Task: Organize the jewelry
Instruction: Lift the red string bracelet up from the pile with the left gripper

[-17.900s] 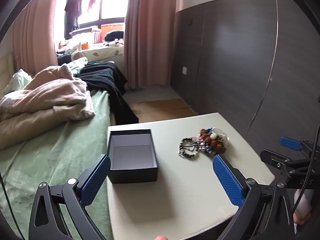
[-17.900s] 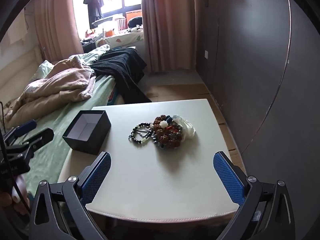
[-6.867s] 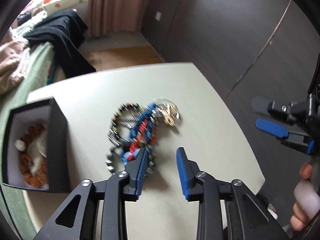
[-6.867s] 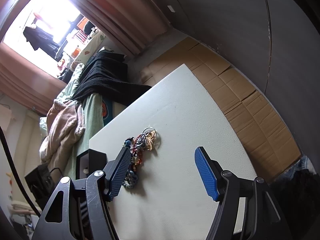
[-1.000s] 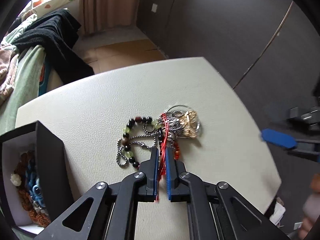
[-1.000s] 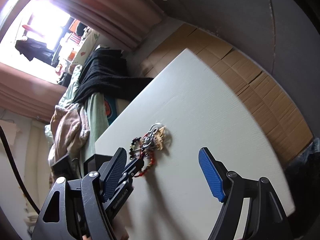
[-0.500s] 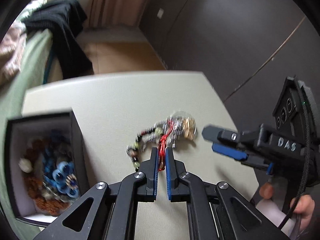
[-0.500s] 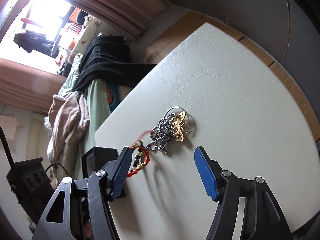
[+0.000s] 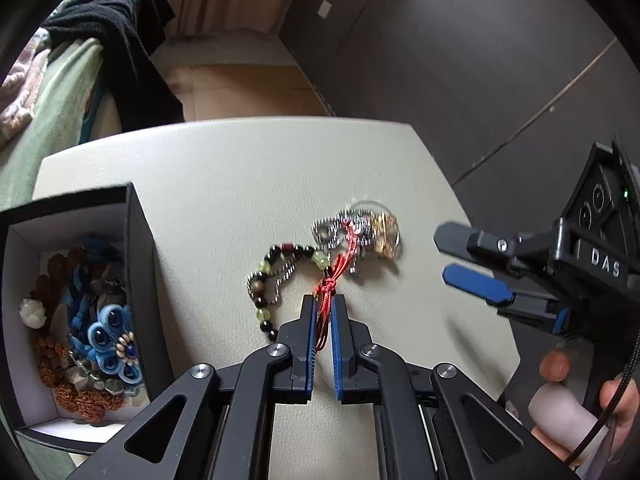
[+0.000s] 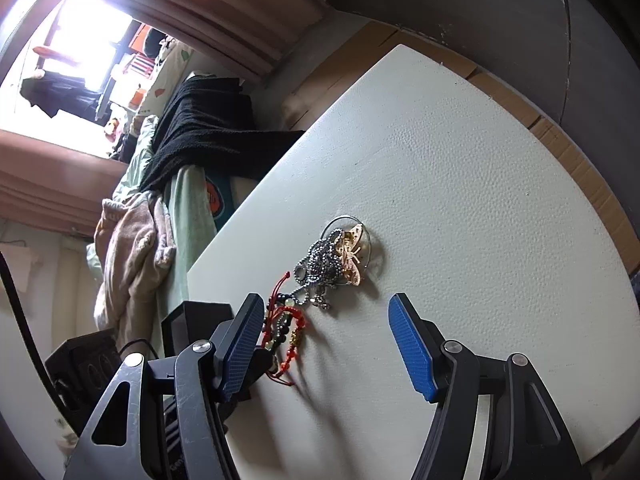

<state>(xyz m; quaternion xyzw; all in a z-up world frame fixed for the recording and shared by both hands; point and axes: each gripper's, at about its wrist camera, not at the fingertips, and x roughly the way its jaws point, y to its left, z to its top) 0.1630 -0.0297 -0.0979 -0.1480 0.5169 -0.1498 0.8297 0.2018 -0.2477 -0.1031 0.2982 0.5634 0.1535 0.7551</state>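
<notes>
Jewelry [image 9: 352, 236] lay right of the box [image 9: 136, 264] on the desk [image 9: 224, 184]; left gripper [image 9: 323, 308] jaws pinched its red cord [image 9: 334, 276], right gripper [image 10: 324, 336] jaws wide.

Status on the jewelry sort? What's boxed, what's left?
Boxed: brown beads and blue flower piece lie in the black box. In hand: left gripper pinches the red cord bracelet. Left on the table: bead bracelet, silver chain, gold butterfly piece. Right gripper open.
</notes>
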